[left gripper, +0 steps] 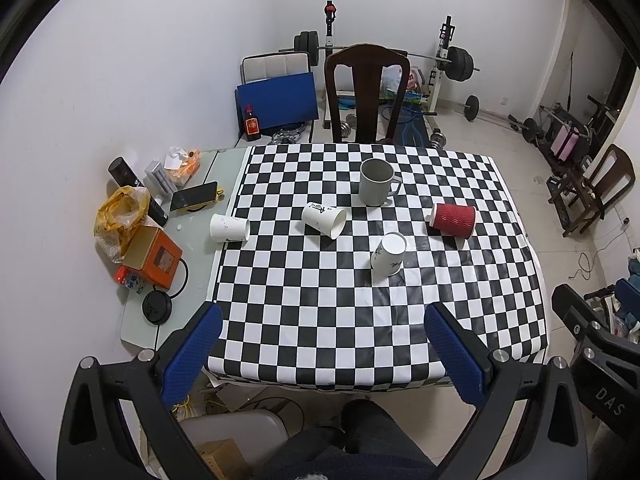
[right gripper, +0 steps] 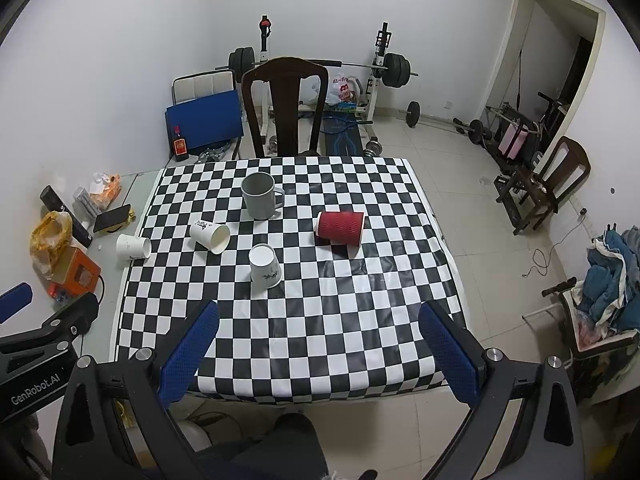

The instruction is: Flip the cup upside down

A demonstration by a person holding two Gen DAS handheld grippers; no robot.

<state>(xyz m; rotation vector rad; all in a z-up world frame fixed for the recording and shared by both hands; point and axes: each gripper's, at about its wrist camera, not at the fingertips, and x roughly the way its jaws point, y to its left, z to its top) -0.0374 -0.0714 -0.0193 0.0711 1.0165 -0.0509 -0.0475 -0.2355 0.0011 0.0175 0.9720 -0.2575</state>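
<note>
So you hold both the left gripper (left gripper: 322,354) and right gripper (right gripper: 318,350) wide and empty short of the table (right gripper: 360,340), where the grey mug (right gripper: 260,196) stands upright, unflipped.

The checkered tablecloth (right gripper: 320,320) looks like glossy plastic, its sheen catching the light. The red cup (right gripper: 340,230) is ribbed, matt paper; the white cups (right gripper: 264,268) smooth paper; the grey mug (right gripper: 260,196) matt. Both grippers' pads (left gripper: 192,356) are rough-textured blue
</note>
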